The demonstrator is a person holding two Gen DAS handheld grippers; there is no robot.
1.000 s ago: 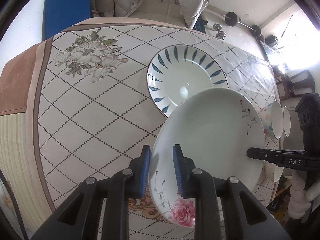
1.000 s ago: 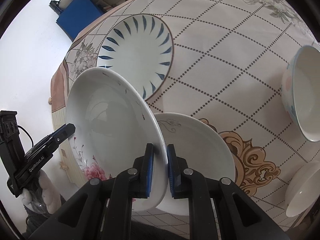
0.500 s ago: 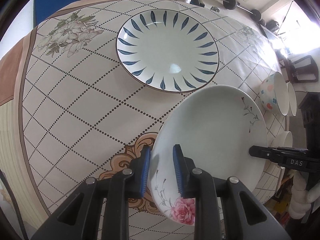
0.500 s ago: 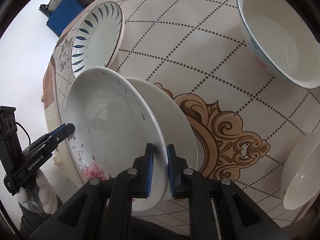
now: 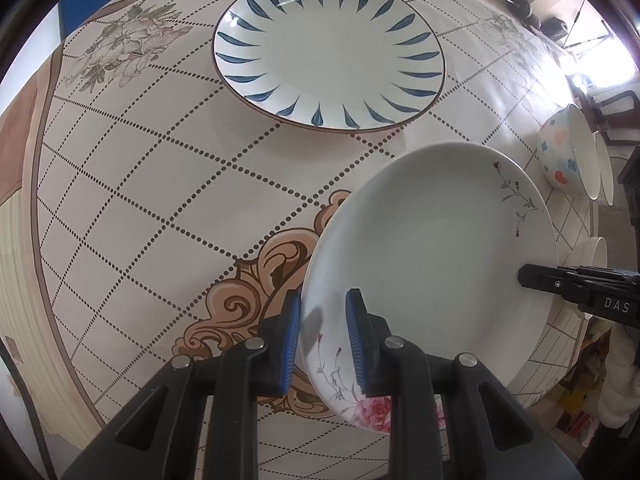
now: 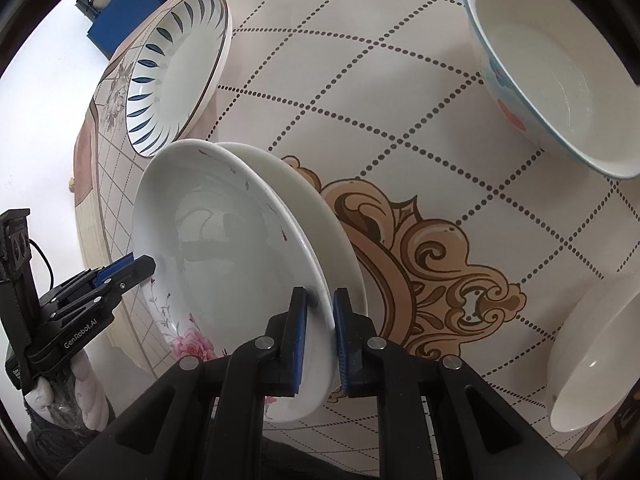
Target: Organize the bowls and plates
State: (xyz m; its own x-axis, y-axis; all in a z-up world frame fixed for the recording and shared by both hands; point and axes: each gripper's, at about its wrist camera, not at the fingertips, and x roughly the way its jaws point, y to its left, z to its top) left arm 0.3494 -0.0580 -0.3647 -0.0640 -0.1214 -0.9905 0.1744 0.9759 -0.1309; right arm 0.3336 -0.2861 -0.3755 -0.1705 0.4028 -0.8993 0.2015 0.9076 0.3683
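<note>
3 plates (image 6: 224,240), 3 bowls (image 6: 560,80)

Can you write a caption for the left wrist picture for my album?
Two tools, left tool and right tool, hold a rose-painted plate tilted above the tablecloth, near a blue-leaf plate.

Two black plastic grippers, left gripper (image 5: 322,336) and right gripper (image 6: 320,334), each with ribbed blue finger pads (image 5: 290,344) and round silver screws (image 5: 255,343). White lettering: "GenRobot.AI" on the left, "DAS" on the right. White fuzzy gloves (image 6: 86,394) on the hands.
</note>
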